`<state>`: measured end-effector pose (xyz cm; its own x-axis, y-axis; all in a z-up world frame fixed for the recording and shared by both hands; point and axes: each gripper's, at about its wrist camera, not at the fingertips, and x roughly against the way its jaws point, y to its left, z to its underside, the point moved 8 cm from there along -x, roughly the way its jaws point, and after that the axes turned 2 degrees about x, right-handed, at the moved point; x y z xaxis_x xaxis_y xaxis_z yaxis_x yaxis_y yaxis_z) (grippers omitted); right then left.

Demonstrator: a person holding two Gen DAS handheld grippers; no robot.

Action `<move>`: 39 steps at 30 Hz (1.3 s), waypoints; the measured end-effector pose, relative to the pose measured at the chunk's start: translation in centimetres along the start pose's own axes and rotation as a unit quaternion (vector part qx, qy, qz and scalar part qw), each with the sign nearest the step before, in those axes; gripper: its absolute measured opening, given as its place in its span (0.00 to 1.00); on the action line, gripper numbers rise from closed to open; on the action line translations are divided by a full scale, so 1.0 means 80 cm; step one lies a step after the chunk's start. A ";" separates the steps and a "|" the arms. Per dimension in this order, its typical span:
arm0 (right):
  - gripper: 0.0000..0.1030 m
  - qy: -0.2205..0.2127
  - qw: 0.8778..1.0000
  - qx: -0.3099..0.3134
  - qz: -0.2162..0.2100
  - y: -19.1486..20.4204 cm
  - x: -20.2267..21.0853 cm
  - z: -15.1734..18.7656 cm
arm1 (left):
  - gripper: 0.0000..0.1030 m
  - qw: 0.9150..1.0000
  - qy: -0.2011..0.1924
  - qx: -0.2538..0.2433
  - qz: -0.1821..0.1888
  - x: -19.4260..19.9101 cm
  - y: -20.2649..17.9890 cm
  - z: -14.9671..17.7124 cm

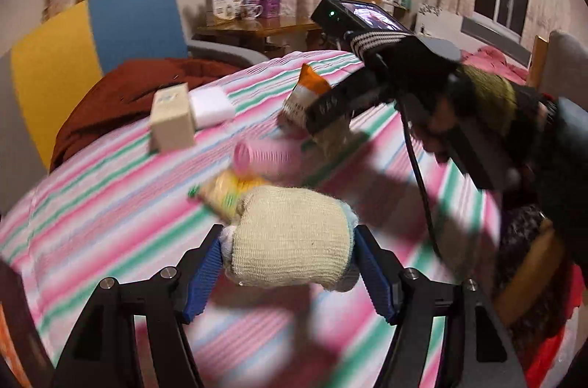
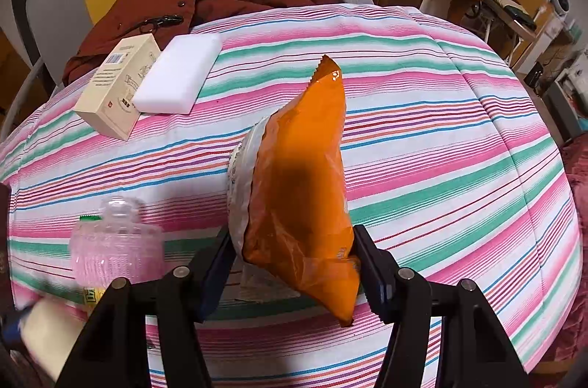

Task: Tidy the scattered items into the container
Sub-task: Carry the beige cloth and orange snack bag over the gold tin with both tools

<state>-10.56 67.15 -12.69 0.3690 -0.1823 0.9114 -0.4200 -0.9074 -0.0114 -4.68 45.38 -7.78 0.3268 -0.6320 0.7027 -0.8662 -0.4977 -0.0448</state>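
Progress looks early: left gripper (image 1: 290,263) clamps a rolled sock (image 1: 290,237), right gripper (image 2: 294,263) grasps an orange snack bag (image 2: 301,197); box (image 2: 117,86), sponge (image 2: 176,72) and pink curler (image 1: 264,156) remain (container unseen).

We count one orange snack bag (image 2: 301,189), one beige box (image 2: 117,86), one white sponge (image 2: 176,74), one pink roller (image 1: 266,157), one rolled sock (image 1: 290,237), and possibly one yellow packet (image 1: 224,193), blurred.
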 end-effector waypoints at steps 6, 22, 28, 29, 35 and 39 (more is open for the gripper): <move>0.60 -0.006 1.000 0.000 0.004 0.000 0.002 0.003 | 0.68 0.999 0.015 0.042 -0.012 0.029 0.016 0.060; 0.52 -0.001 0.998 -0.061 0.019 0.005 0.028 0.067 | 0.68 0.997 -0.002 0.072 0.001 0.068 0.023 0.127; 0.52 -0.014 0.997 -0.067 0.023 0.025 0.048 0.108 | 0.68 0.997 -0.010 0.072 0.006 0.083 0.023 0.138; 0.52 -0.019 0.997 -0.069 0.016 0.030 0.052 0.118 | 0.68 0.997 -0.012 0.073 0.006 0.086 0.023 0.141; 0.52 -0.066 0.996 -0.054 -0.039 0.070 0.079 0.171 | 0.68 0.997 -0.024 0.074 0.010 0.107 0.022 0.155; 0.51 -0.097 0.991 -0.054 -0.077 0.098 0.093 0.198 | 0.68 0.995 -0.044 0.086 0.009 0.136 0.030 0.159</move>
<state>2.01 52.71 -12.53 0.5829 -0.1238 0.8031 -0.4285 -0.8865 0.1744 1.59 29.75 -9.33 0.3495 -0.6872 0.6369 -0.7975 -0.5750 -0.1828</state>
